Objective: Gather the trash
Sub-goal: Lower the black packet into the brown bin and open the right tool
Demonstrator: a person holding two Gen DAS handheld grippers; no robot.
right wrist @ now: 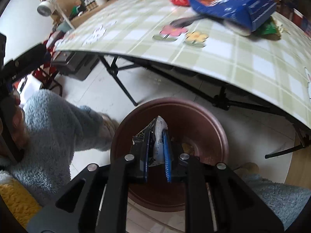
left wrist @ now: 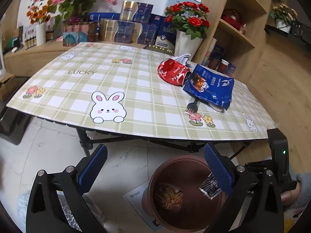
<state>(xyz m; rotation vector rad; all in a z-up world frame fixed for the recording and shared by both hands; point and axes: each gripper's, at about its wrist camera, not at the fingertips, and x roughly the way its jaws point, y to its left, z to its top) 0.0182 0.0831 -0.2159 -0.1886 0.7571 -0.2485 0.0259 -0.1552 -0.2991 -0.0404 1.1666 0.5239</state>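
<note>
Right gripper point(right wrist: 157, 155) clenches wrapper point(right wrist: 158, 136) above bin point(right wrist: 217, 128) by table edge point(right wrist: 175, 62); left gripper point(left wrist: 155, 167) released, empty.

Wooden shelves point(left wrist: 239, 29), white tile floor point(left wrist: 58, 155)

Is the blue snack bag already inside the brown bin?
No, the crumpled blue foil snack bag lies on the checked tablecloth, while the round brown bin stands on the floor.

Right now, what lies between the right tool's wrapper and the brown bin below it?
Nothing. In the right wrist view the right tool is shut on a crumpled silver-and-black wrapper directly over the round brown plastic bin; only open air separates them.
</note>
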